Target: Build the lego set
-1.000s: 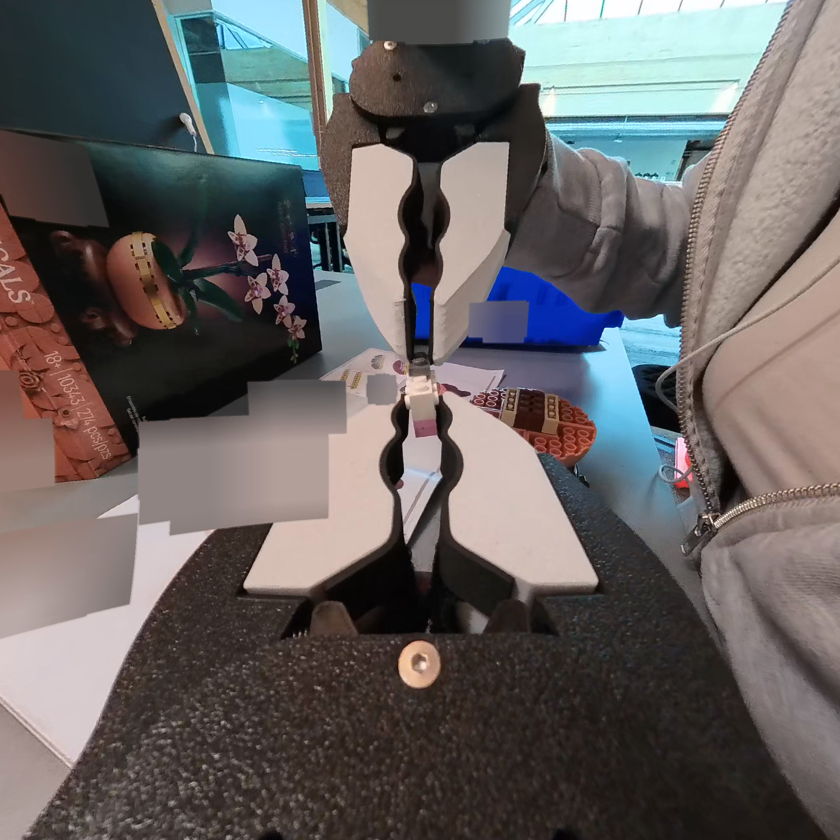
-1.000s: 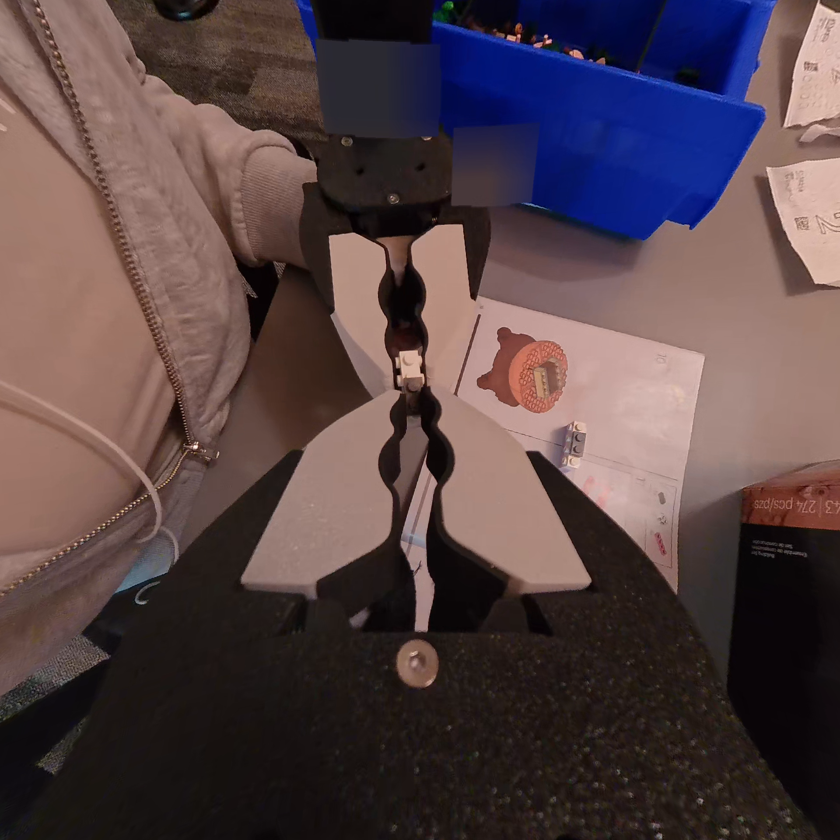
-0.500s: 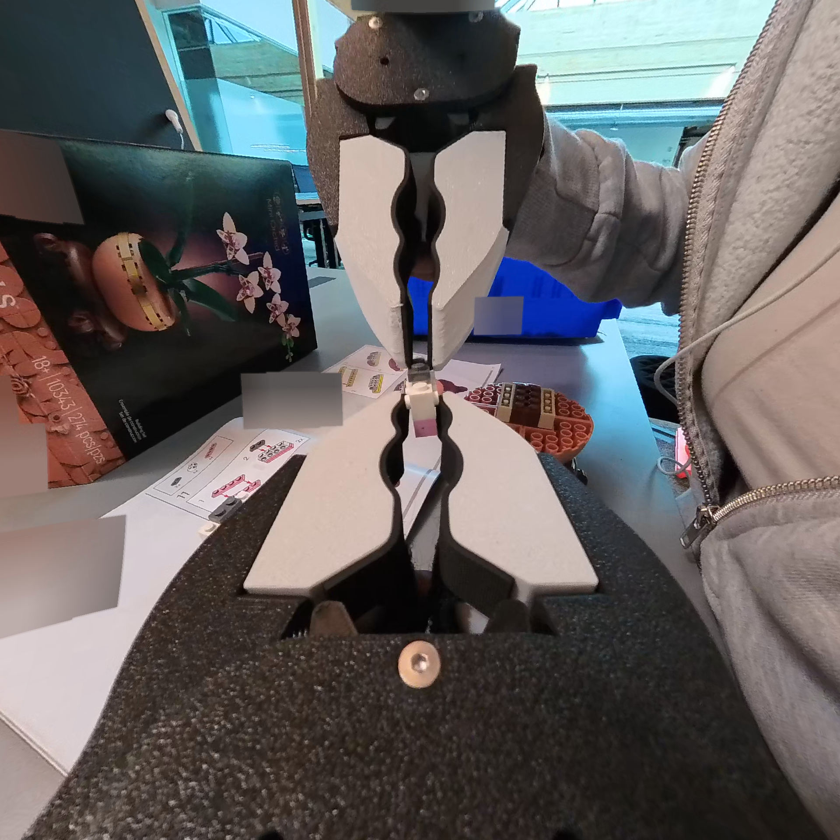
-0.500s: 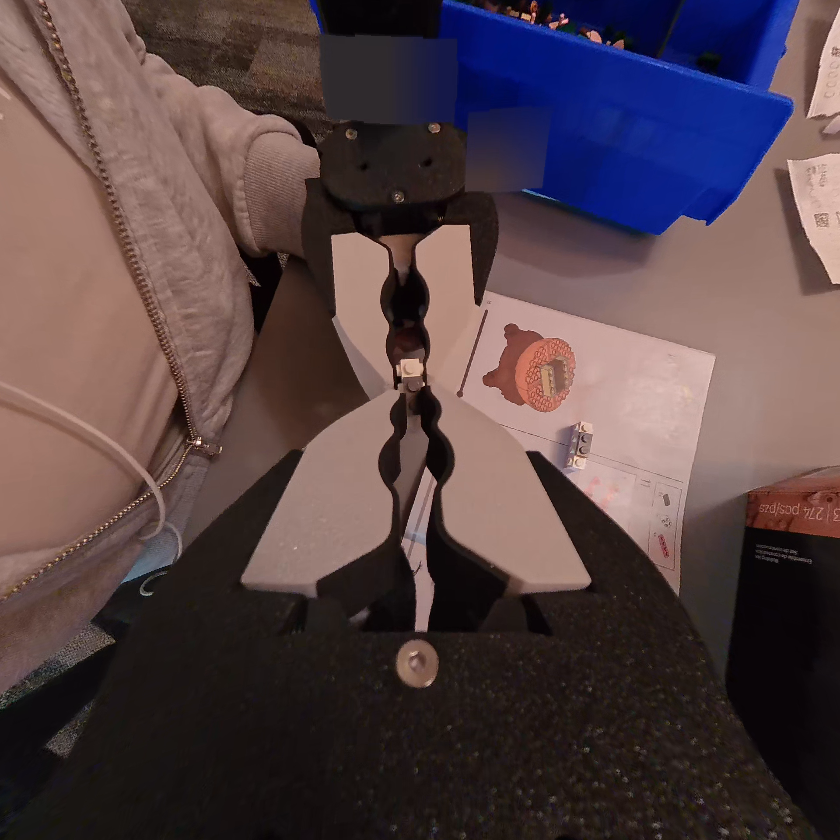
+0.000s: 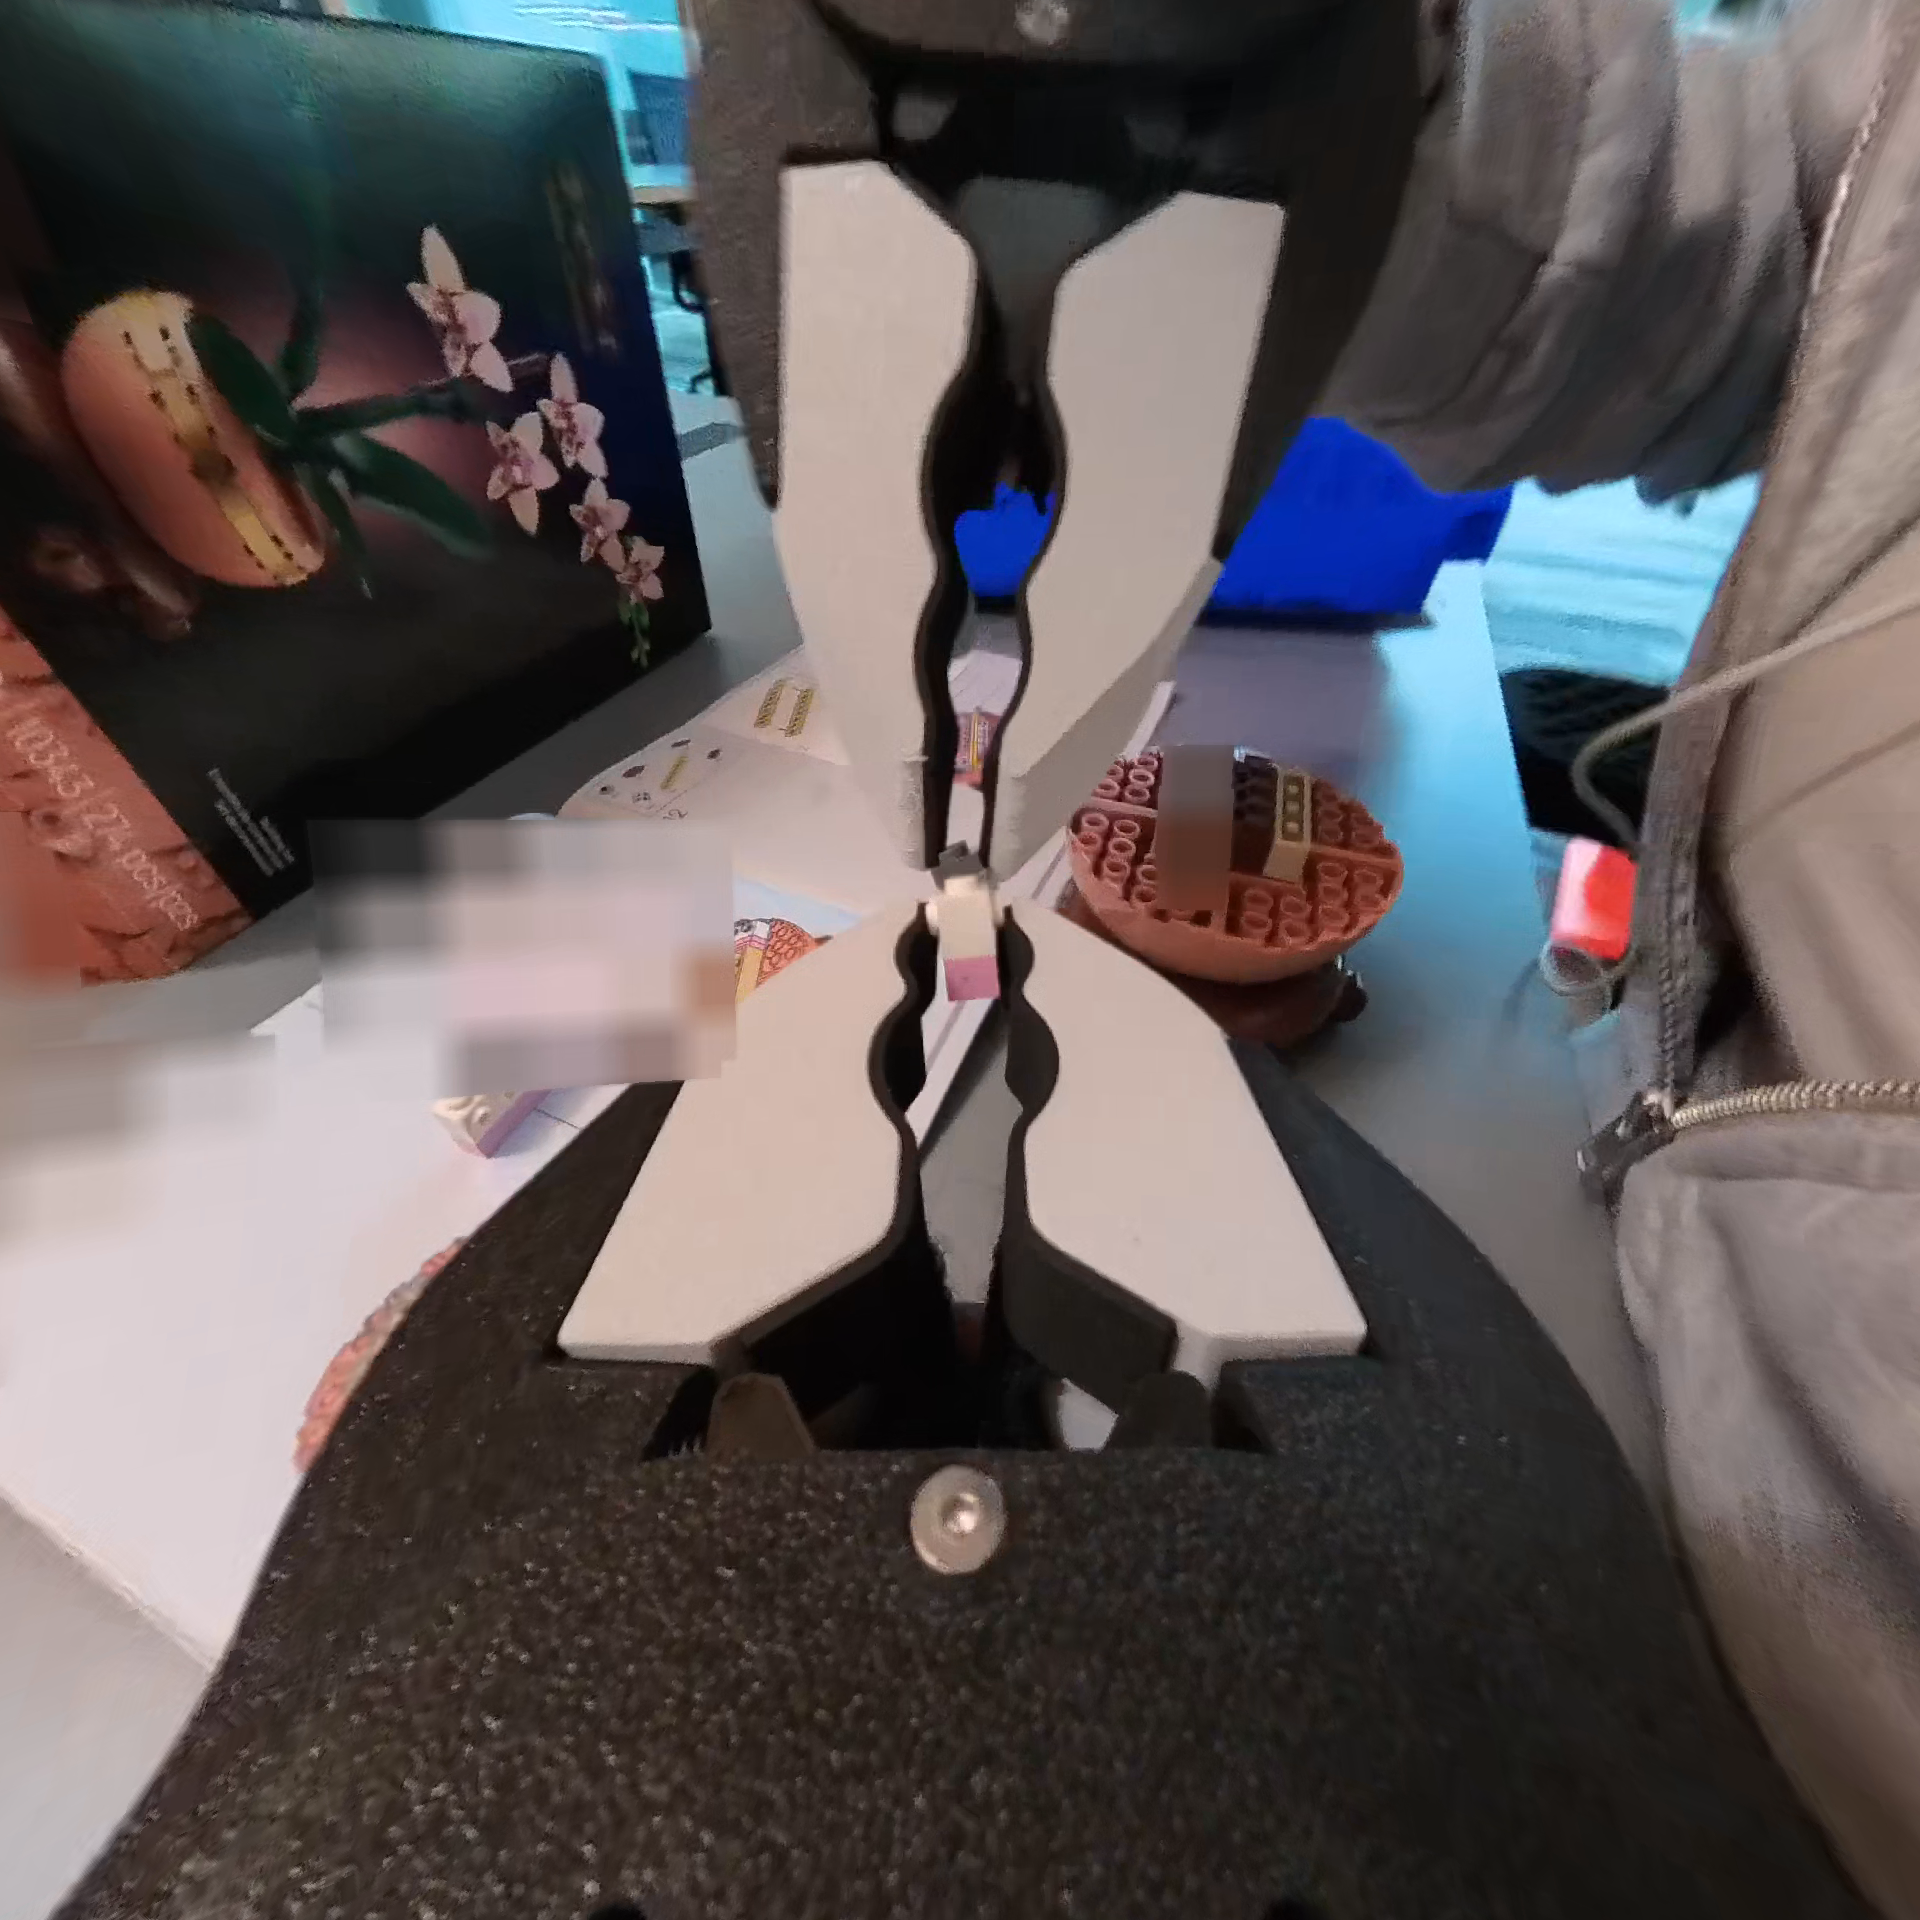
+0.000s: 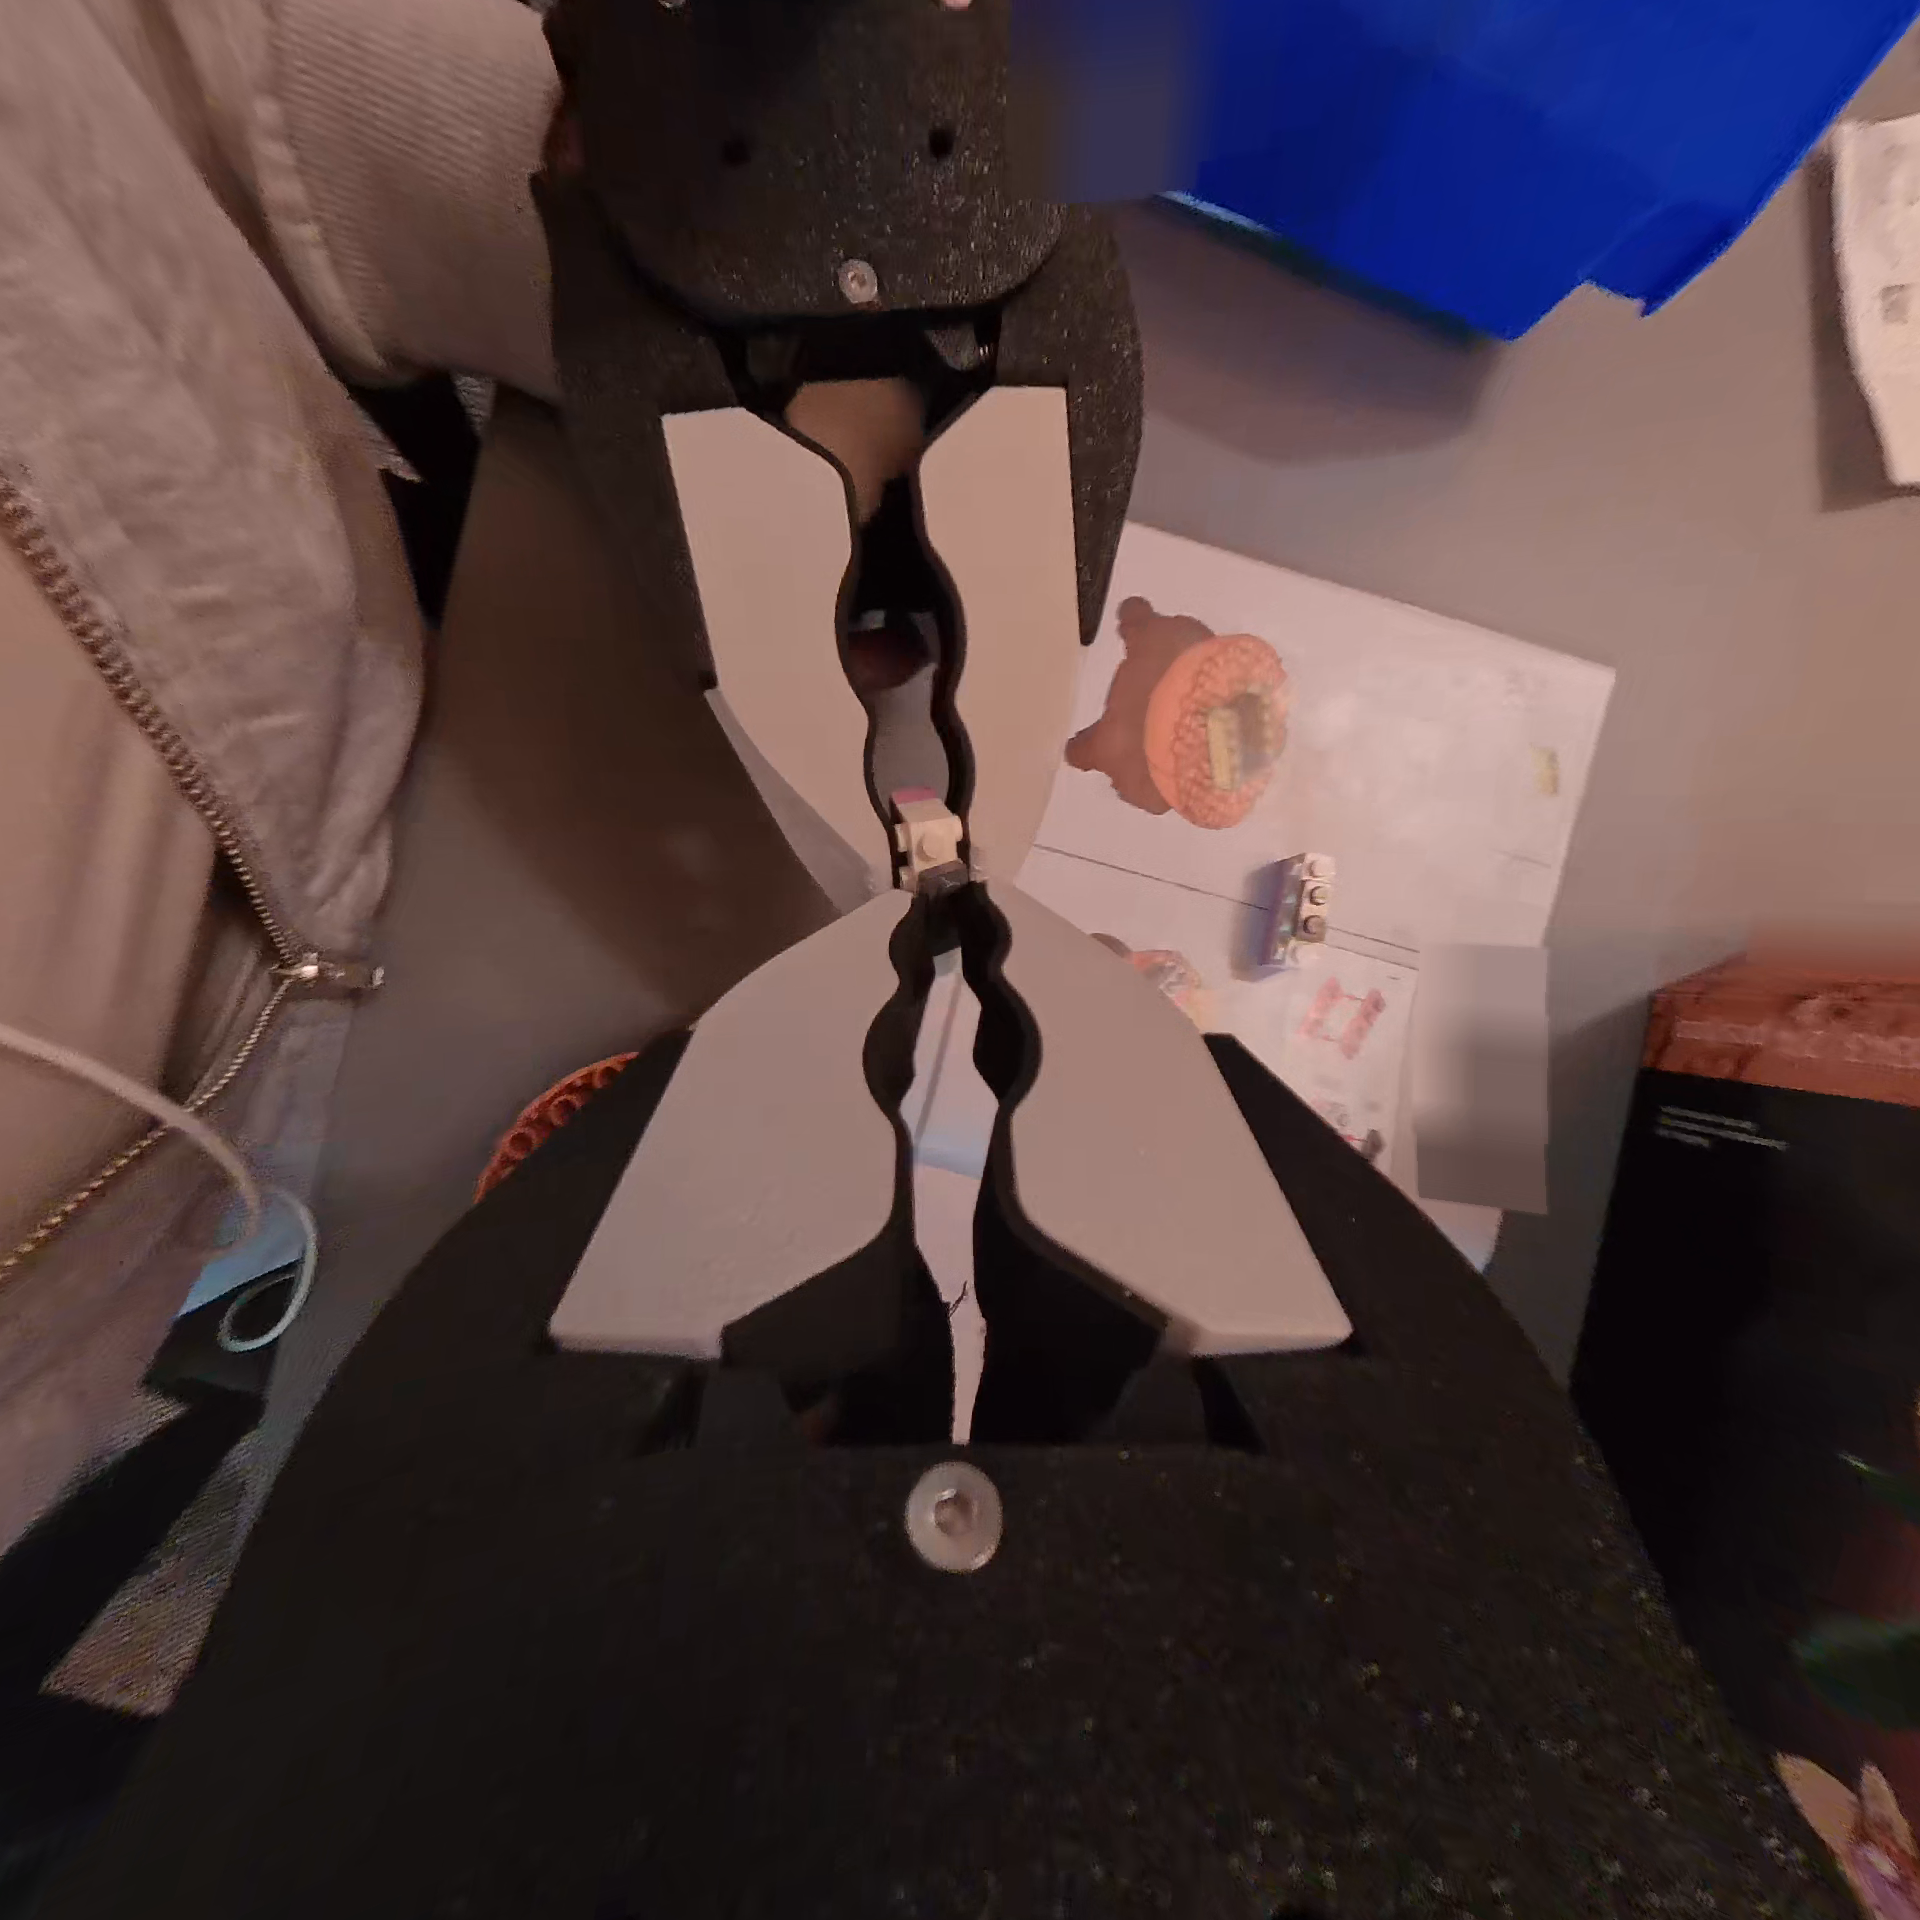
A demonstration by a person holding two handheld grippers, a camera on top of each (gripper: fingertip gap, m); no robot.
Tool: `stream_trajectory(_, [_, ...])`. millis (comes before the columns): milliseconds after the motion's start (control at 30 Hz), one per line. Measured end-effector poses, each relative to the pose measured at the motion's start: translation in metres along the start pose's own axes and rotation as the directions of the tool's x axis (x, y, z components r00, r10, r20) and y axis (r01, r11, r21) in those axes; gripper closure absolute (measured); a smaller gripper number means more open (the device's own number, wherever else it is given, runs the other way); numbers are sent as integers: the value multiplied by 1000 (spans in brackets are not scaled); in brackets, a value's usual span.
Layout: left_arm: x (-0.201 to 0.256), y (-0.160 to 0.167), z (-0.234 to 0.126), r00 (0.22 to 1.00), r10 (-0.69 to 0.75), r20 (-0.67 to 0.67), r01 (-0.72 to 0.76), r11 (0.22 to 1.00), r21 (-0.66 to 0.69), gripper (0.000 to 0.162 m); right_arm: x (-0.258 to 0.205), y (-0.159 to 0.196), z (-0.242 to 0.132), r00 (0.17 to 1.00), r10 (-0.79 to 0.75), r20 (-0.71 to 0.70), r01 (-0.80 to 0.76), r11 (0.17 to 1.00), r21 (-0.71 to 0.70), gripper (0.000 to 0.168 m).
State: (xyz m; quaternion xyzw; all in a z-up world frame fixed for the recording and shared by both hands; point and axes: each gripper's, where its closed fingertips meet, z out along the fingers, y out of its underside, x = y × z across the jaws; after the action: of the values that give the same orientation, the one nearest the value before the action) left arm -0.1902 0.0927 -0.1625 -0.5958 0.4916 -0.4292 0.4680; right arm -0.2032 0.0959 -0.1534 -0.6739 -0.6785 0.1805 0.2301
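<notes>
Each gripper has a black, grainy, rounded plastic body with one silver hex screw centred just behind the claw. The left gripper (image 5: 961, 914) and right gripper (image 6: 940, 914) both carry two flat pale-grey fingers (image 5: 769, 1164) with wavy black inner edges, tapering to the tips. Beside them, the person wears a light grey zip-up hoodie (image 5: 1787, 935) with metal zipper teeth, a ribbed cuff (image 6: 416, 187), and a thin white cord (image 6: 208, 1143).

White-and-pink brick (image 5: 968, 940) meets small grey piece (image 5: 958, 860) between opposing jaws
</notes>
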Motion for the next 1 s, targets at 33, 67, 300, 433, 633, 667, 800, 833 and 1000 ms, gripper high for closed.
stream_trajectory(33, [-2, -2, 0, 999, -41, 1, 41, 999, 14, 152, 2, -1, 0, 999, -17, -33, 17, 1000, -3, 162])
stream_trajectory(67, [-4, -2, 0, 998, -66, 10, 66, 998, 16, 152, 4, 0, 1, 997, -37, -64, 35, 999, -26, 162])
stream_trajectory(300, [-9, 0, 2, 990, -131, 46, 131, 991, 7, 152, 10, 1, 1, 990, -66, -128, 59, 997, -59, 162])
stream_trajectory(433, [-13, -9, -2, 980, -199, 23, 196, 976, 92, 152, 14, -11, -6, 979, -107, -173, 105, 994, -18, 160])
stream_trajectory(633, [-15, -15, -5, 974, -225, 25, 219, 965, 142, 152, 16, -16, -8, 977, -99, -190, 101, 995, 3, 160])
stream_trajectory(667, [-16, -16, -6, 974, -226, 31, 219, 964, 151, 152, 17, -16, -9, 977, -90, -193, 93, 996, 5, 160])
stream_trajectory(800, [-21, -20, -8, 982, -157, 108, 138, 976, 166, 152, 20, -18, -11, 976, -54, -213, 60, 998, 22, 160])
stream_trajectory(833, [-22, -21, -8, 982, -129, 137, 106, 981, 162, 152, 21, -19, -12, 975, -45, -219, 51, 998, 22, 159])
stream_trajectory(1000, [-28, -26, -11, 968, -39, 249, -2, 987, 163, 151, 24, -23, -16, 970, -23, -243, 33, 999, 36, 158])
